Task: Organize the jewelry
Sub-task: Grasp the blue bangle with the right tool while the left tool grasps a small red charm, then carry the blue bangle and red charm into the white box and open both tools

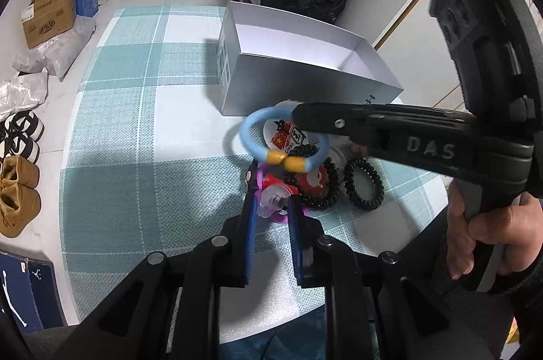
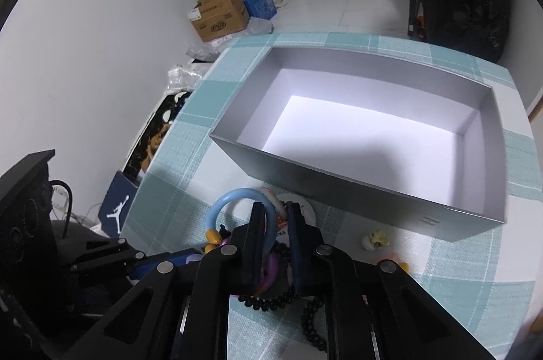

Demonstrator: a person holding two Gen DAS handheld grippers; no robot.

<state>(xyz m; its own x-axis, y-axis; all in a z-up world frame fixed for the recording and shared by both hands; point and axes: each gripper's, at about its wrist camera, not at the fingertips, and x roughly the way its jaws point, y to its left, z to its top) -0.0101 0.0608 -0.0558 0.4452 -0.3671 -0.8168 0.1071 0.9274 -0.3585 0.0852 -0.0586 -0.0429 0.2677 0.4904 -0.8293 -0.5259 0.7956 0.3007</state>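
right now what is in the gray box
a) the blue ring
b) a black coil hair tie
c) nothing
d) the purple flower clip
c: the right wrist view shows the box with a bare white floor, while the blue ring is in the right gripper outside it.

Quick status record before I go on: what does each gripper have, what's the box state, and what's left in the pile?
right gripper: shut on the blue ring, lifted above the pile
left gripper: fingers around a purple flower piece; grip not certain
box: open, nothing visible inside, stands just behind the pile
pile: black coil hair ties, a red-and-white charm, a round white badge
surface: teal checked tablecloth
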